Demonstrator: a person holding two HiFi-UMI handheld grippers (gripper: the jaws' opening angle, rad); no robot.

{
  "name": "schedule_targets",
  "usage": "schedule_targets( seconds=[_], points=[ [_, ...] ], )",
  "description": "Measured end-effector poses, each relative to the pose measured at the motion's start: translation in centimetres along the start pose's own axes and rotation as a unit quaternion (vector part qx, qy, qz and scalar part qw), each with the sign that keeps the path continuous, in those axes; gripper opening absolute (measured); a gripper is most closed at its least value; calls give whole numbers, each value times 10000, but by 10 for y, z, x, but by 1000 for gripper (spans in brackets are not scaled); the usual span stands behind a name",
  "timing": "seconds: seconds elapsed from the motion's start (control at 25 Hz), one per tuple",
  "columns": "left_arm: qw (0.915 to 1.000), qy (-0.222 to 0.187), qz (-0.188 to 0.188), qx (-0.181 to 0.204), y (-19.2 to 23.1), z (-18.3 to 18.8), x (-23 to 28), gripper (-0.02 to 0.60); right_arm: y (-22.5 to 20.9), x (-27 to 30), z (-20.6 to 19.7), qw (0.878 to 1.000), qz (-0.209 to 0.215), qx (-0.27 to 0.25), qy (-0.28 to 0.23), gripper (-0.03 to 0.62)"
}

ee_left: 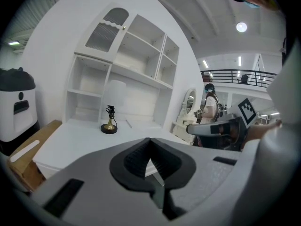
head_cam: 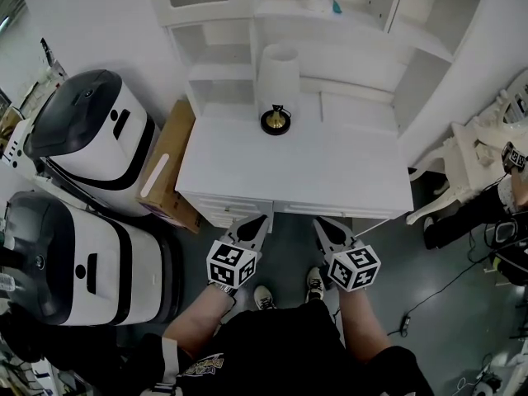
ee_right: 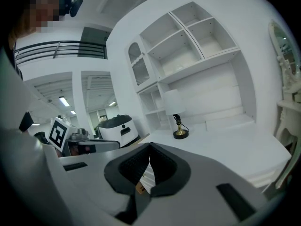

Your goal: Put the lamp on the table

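The lamp (head_cam: 277, 81), with a white shade, a brass stem and a round black base, stands upright on the white table (head_cam: 346, 180) near its back, in front of the hutch. It also shows as a lamp (ee_left: 111, 121) in the left gripper view and as a lamp (ee_right: 178, 124) in the right gripper view, far ahead of both sets of jaws. My left gripper (head_cam: 266, 219) and right gripper (head_cam: 318, 223) hover side by side just off the table's front edge. Both are shut and empty: left gripper (ee_left: 150, 141), right gripper (ee_right: 150, 146).
A white hutch with open shelves (head_cam: 330, 23) rises behind the table. Two white-and-black machines (head_cam: 91, 130) (head_cam: 74, 258) and a cardboard box (head_cam: 169, 167) crowd the left side. White furniture (head_cam: 470, 159) and a person (head_cam: 511, 196) are at the right. Cables lie on the floor (head_cam: 429, 295).
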State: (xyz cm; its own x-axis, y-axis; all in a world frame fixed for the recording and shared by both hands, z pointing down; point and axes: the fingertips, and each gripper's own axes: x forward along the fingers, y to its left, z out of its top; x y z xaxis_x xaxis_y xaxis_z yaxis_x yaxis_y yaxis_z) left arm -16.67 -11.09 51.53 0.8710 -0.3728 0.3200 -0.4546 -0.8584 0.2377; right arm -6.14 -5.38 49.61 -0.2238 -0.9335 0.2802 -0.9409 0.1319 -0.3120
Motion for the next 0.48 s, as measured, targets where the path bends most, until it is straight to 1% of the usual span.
schedule_targets(
  seconds=[0.24,0.48],
  points=[
    [9999,2,-96,36,-4,-1,-5,6,5,-3,-4,10000,-49,13,-17,25],
    [10000,-31,-77,25,-2,1,-9,6,8,-3,-5,10000,-50,34,-5,25]
  ],
)
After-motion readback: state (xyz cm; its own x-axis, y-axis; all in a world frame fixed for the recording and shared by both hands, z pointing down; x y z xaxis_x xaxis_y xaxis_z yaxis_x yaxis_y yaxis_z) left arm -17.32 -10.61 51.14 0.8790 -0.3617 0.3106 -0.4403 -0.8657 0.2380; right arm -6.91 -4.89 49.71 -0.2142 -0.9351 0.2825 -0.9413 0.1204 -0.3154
